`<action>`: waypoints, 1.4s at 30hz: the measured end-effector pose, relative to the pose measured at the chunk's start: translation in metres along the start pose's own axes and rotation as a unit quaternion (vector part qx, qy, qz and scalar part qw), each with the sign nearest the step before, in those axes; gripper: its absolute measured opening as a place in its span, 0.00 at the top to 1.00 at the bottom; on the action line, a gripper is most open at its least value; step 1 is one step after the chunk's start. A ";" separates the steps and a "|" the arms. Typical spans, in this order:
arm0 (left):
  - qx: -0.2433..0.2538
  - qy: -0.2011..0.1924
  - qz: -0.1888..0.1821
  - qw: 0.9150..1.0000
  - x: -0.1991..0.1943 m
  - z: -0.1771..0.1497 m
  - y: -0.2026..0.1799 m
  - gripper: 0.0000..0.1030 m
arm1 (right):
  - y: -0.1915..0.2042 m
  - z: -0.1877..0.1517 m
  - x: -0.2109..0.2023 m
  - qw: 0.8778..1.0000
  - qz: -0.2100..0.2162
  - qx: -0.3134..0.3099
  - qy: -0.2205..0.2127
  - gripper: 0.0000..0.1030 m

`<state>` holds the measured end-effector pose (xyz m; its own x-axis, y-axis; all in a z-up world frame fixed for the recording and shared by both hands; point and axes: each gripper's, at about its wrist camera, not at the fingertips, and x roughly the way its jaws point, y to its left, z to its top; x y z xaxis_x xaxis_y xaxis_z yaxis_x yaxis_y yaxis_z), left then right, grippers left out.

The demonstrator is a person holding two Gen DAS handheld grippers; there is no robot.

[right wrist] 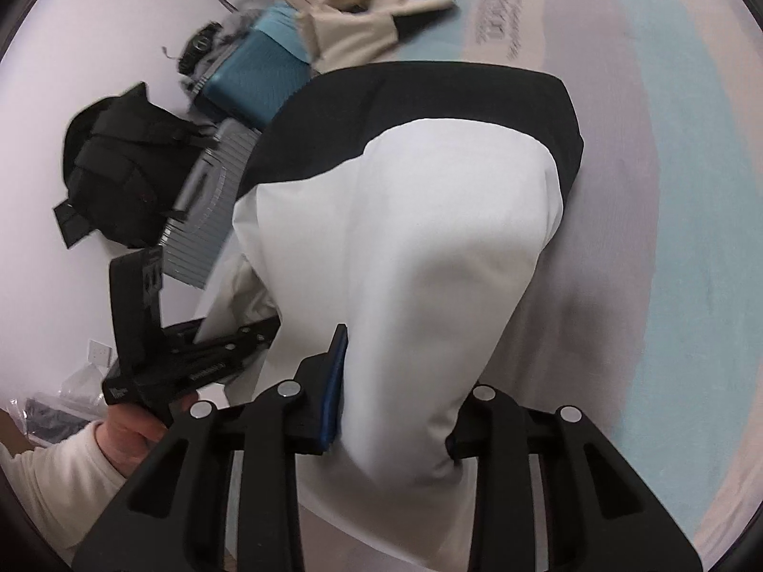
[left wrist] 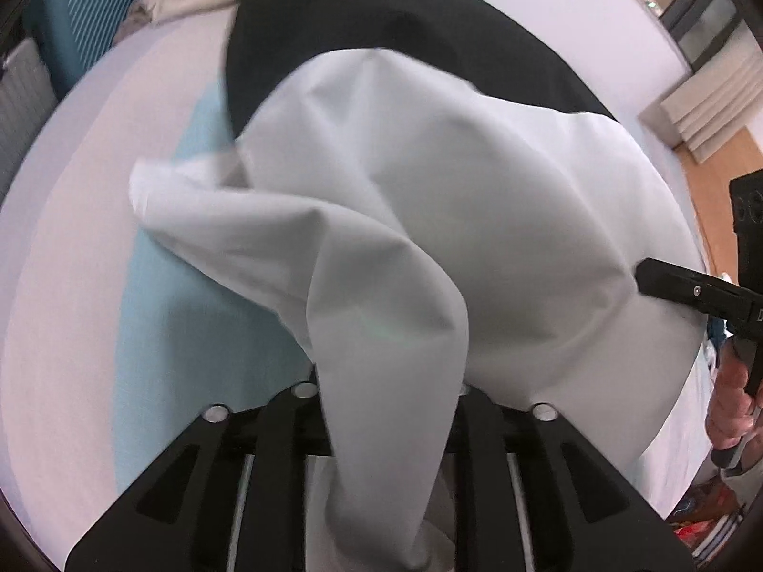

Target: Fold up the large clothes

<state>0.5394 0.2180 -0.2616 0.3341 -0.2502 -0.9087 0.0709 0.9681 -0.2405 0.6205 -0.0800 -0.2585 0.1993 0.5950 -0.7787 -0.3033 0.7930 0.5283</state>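
Cloth is bunching between both pairs of tongs, nearest the cameras. The left tongs (left wrist: 388,395) are pinching a gathered fold of the white garment (left wrist: 453,200), which is draping away from them in a soft hump. The right tongs (right wrist: 396,410) are pinching the same garment (right wrist: 429,238) at its near right edge, the blue pad (right wrist: 334,381) pressing into the fabric.

The garment is lying across a bed (left wrist: 71,262) with a pale sheet carrying light blue bands, its near end lifted and its far end resting on a black garment (left wrist: 362,24) spread beneath it. Judging by the way it is folding and sagging, it is light, thin and limp, not slippery and not fragile; it will be keeping no shape by itself, so holding it at two corners or along one edge, well apart, looks best for pulling it flat.

Farther off, beige clothes (right wrist: 381,5) are lying heaped by a teal case (right wrist: 252,76), with a black bag (right wrist: 124,162) to the left. Faint writing is showing on the far sheet, too blurred to read, and the lettering on the left tool is also illegible.
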 end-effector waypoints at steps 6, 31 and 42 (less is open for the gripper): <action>-0.060 0.019 0.016 0.998 0.013 -0.024 0.038 0.12 | -0.025 -0.011 0.014 1.000 0.000 0.022 0.014 0.70; -0.102 0.065 -0.037 0.992 0.019 -0.012 0.041 0.67 | -0.040 -0.013 0.027 0.999 0.006 0.027 0.041 0.67; -0.025 0.037 -0.007 0.999 -0.017 0.011 0.017 0.85 | -0.027 -0.010 0.007 1.000 0.006 0.009 -0.007 0.70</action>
<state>0.5447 0.2391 -0.2462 0.2636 -0.2669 -0.9270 0.0269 0.9626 -0.2696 0.6206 -0.0983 -0.2819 0.2085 0.6055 -0.7681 -0.2895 0.7883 0.5429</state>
